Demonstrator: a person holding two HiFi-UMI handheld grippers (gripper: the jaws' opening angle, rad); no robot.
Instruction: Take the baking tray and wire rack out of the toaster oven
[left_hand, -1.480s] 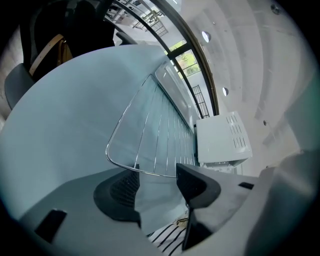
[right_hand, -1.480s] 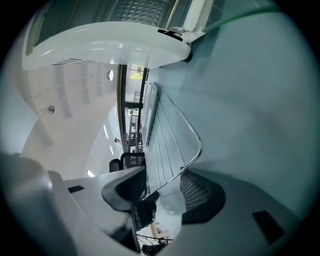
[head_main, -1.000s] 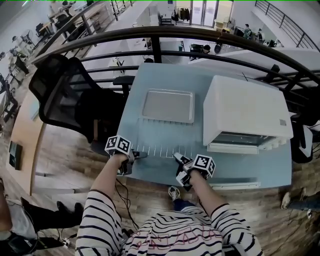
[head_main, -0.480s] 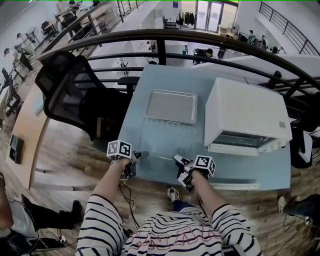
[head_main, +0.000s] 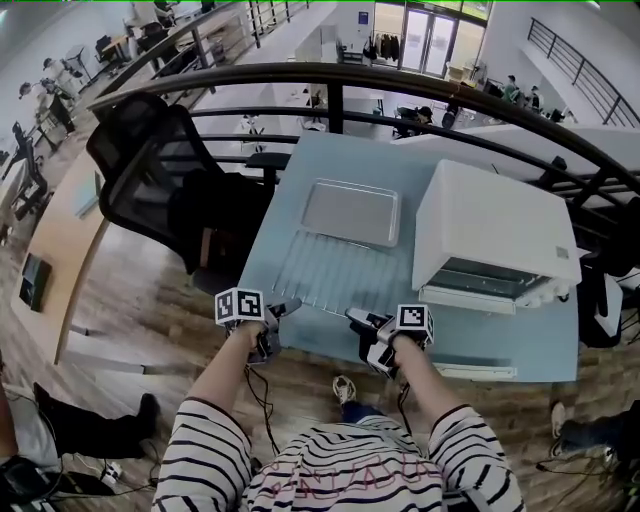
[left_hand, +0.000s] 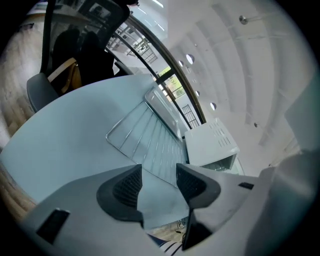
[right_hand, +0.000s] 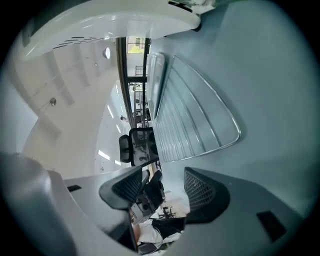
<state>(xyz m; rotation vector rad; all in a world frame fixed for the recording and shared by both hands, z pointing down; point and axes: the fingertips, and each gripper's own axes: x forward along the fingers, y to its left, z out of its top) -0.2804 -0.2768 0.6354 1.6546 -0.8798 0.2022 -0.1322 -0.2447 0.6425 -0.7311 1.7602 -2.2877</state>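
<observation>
Tabletop (head_main: 500, 335); right gripper (head_main: 357, 320) freshly widened, empty

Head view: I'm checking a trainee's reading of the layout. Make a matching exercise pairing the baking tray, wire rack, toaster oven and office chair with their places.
Things:
1. baking tray
2. wire rack
3. toaster oven
4. office chair

Places:
A. off the table, at its left
B. on the table's right side
C. on the table, nearest the person
D. on the table, on the far side of the wire rack

Pairs: 1-D, 2-C, 3-B, 4-A
</observation>
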